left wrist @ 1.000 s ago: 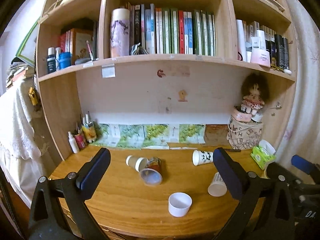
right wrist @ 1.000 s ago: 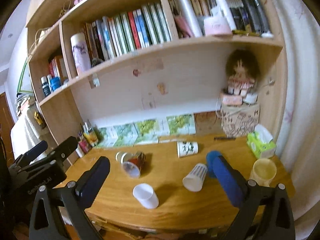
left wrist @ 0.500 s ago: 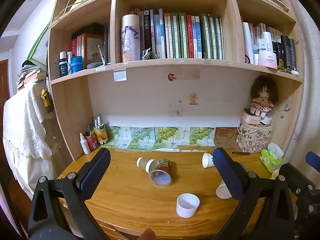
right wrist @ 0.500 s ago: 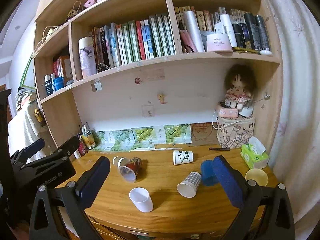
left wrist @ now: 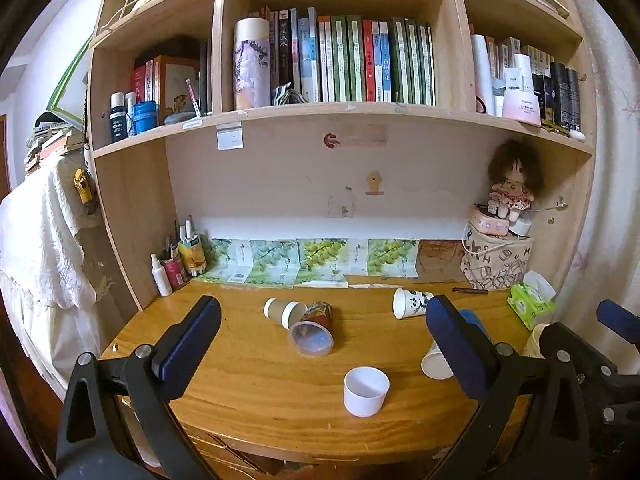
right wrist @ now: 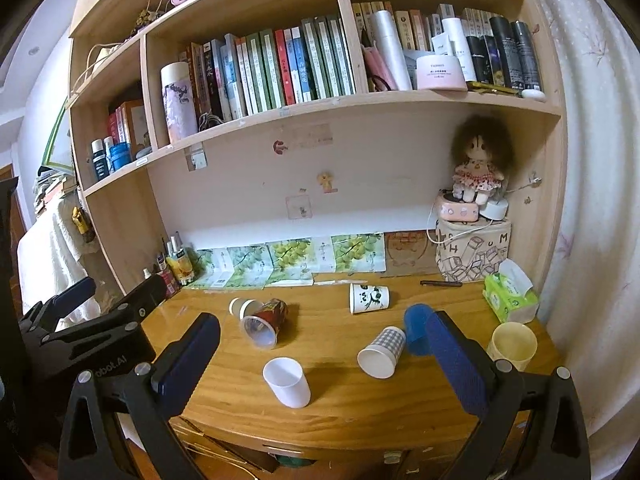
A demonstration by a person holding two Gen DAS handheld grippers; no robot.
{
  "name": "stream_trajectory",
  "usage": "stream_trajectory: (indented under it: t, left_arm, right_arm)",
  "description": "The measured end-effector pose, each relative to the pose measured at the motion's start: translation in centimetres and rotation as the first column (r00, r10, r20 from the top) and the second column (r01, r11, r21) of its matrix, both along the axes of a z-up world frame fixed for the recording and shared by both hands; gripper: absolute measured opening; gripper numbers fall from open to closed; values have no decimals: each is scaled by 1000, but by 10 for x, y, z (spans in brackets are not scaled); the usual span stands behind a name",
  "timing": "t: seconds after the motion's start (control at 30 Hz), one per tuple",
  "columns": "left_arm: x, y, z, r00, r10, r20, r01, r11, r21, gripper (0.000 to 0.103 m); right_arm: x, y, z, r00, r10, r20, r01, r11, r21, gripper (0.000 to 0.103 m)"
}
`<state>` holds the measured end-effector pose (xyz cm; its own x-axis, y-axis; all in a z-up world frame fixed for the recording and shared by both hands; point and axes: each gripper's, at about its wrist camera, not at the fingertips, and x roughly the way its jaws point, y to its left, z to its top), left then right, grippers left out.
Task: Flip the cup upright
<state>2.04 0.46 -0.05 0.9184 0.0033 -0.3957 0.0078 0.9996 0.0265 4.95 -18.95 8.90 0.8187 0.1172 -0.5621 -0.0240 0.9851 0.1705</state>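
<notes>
Checked cup [right wrist: 382, 353] on its side near the desk's [right wrist: 328, 400] right front, blue cup [right wrist: 416, 334] touching behind. Right gripper [right wrist: 320, 364] and left gripper [left wrist: 320, 354] both spread wide, empty, held back. Likely hazards: rolling, crushed paper wall, nudged white cup [right wrist: 287, 382].

A home study: wooden desk [left wrist: 248, 376] under bookshelves [left wrist: 360, 64], doll [right wrist: 478, 160]

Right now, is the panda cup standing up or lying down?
Lying down. The panda cup rests on its side on the desk, its open mouth facing left.
</notes>
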Motion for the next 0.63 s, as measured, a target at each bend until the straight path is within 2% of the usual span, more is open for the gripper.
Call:
stream_trajectory:
  t: [0.63]
  left_arm:
    - [-3, -5, -1, 1000, -11, -9, 11, 1000, 5, 103]
  right_arm:
    - [2, -7, -7, 998, 33, -44, -31, 999, 38, 103]
